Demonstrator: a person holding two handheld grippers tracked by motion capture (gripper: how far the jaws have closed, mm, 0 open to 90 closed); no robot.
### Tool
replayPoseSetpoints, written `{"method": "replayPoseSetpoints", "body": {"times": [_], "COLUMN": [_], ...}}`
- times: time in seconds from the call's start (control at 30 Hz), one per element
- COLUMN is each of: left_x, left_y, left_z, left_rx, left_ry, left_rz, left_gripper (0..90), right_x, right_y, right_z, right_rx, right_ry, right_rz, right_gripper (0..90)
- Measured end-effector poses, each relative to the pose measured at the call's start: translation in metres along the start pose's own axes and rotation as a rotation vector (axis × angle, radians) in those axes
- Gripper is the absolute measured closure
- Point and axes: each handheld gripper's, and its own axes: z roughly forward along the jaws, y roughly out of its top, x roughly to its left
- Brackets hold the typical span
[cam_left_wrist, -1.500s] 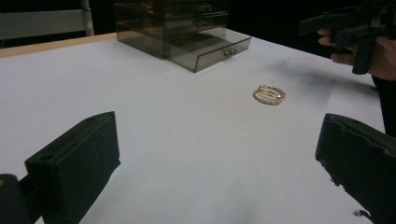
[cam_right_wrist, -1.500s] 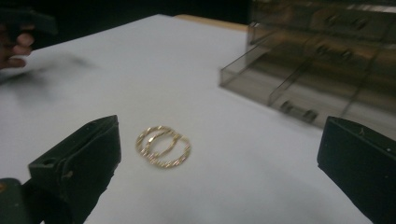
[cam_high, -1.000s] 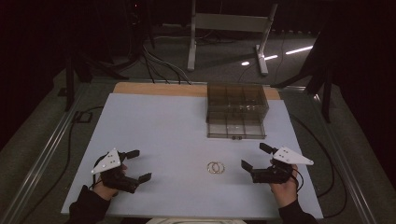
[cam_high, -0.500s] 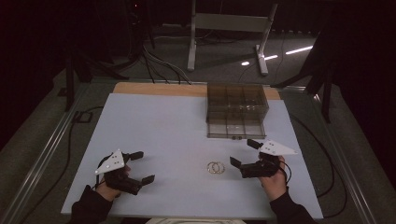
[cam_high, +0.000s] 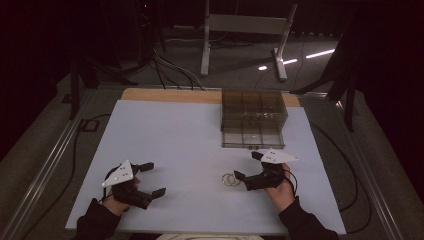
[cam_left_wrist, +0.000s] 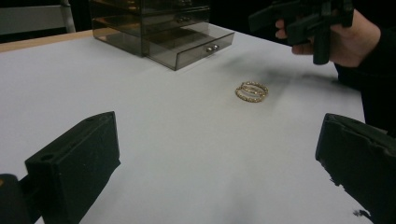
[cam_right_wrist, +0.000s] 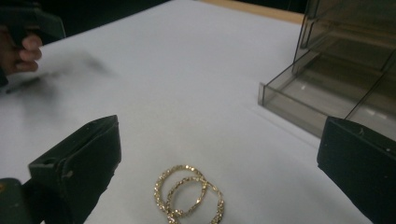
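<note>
Right gripper has moved in from the right, jaws wide, now just beside the gold hoops; pickup appears imminent. Left gripper idle, jaws wide

On the pale surface my left claw sits near the front left corner, jaws spread wide, my hand wrapped behind it. My right claw hangs open just right of two gold hoops that lie overlapping on the surface, apart from both jaws. Beyond them stands a smoky clear drawer box, one bottom drawer pulled slightly out.
</note>
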Motion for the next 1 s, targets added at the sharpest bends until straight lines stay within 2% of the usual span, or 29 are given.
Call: {"method": "replayPoseSetpoints", "body": {"times": [0.17, 0.3, 0.37, 0.4, 0.57, 0.67, 0.7, 0.73, 0.77, 0.83, 0.93, 0.97, 1.0], "left_x": [0.000, 0.000, 0.000, 0.000, 0.001, 0.001, 0.001, 0.002, 0.002, 0.001, 0.001, 0.001, 0.001], "left_y": [0.000, 0.000, 0.000, 0.000, -0.001, -0.001, -0.001, -0.001, -0.001, -0.001, -0.001, -0.001, -0.001], "left_z": [0.000, 0.000, 0.000, 0.000, 0.000, 0.000, 0.000, 0.000, 0.000, 0.000, 0.000, 0.000, 0.000], "left_rx": [0.000, 0.002, 0.000, 0.001, -0.002, 0.001, 0.001, -0.002, -0.001, 0.003, 0.000, 0.000, 0.005], "left_ry": [-0.002, -0.003, -0.002, -0.001, -0.003, -0.003, -0.003, -0.003, -0.002, -0.003, -0.002, -0.002, 0.000], "left_rz": [0.001, 0.007, 0.000, 0.001, -0.001, 0.001, 0.001, -0.003, -0.001, 0.003, -0.001, -0.001, 0.004], "left_gripper": [0.7, 0.7, 0.7, 0.7, 0.7, 0.7, 0.7, 0.7, 0.7, 0.7, 0.7, 0.7, 0.7], "right_x": [0.002, 0.002, 0.001, 0.000, 0.000, 0.001, 0.001, 0.001, 0.002, 0.002, 0.002, 0.002, 0.003], "right_y": [-0.005, -0.008, -0.010, -0.010, -0.012, -0.013, -0.013, -0.013, -0.014, -0.014, -0.015, -0.015, -0.017], "right_z": [0.008, 0.012, 0.014, 0.014, 0.015, 0.019, 0.019, 0.020, 0.020, 0.020, 0.020, 0.020, 0.022], "right_rx": [0.040, 0.057, 0.073, 0.080, 0.113, 0.145, 0.145, 0.158, 0.180, 0.195, 0.217, 0.217, 0.239], "right_ry": [0.005, -0.002, -0.012, -0.016, -0.049, -0.098, -0.098, -0.108, -0.131, -0.121, -0.118, -0.118, -0.118], "right_rz": [-0.017, -0.011, 0.006, 0.013, 0.032, 0.062, 0.062, 0.069, 0.075, 0.079, 0.093, 0.093, 0.092], "right_gripper": [0.0, 0.0, 1.0, 4.9, 6.8, 16.5, 16.5, 20.4, 30.9, 41.0, 49.5, 49.5, 53.1]}}
